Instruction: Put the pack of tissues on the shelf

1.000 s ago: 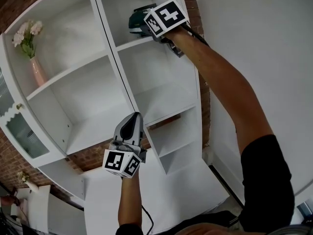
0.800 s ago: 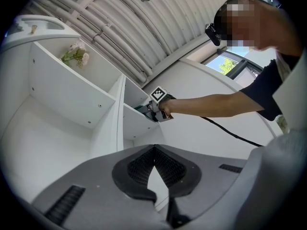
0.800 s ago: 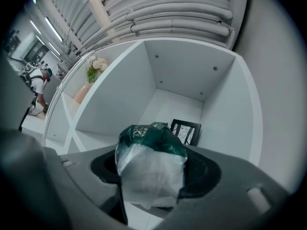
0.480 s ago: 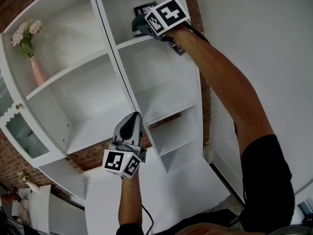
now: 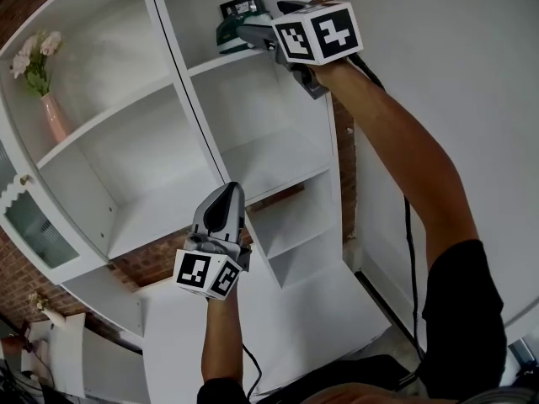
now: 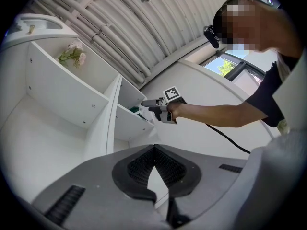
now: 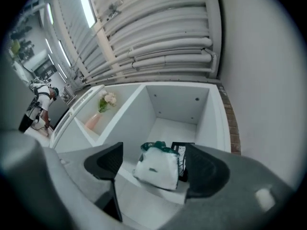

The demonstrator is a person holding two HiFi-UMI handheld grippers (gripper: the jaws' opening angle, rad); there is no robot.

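The pack of tissues (image 7: 156, 169), white with a green top, lies on the top right board of the white shelf unit (image 5: 221, 61), next to a black box (image 7: 182, 153). In the head view the pack (image 5: 226, 32) shows as a green edge just left of my right gripper (image 5: 251, 30). That gripper (image 7: 154, 159) stands open a little short of the pack, with neither pad touching it. My left gripper (image 5: 222, 207) hangs lower, in front of the shelf's middle, and its jaws (image 6: 154, 150) are shut on nothing.
A pink vase with flowers (image 5: 49, 112) stands in the upper left compartment. The other compartments (image 5: 168, 167) hold nothing. A brick wall (image 5: 341, 133) runs behind the unit, and a plain white wall (image 5: 455, 74) is on the right. A cable (image 5: 408, 251) trails from the right arm.
My right gripper has opened, let go of the pack and drawn back to the right. The pack stays on the top shelf. The left gripper has hardly moved.
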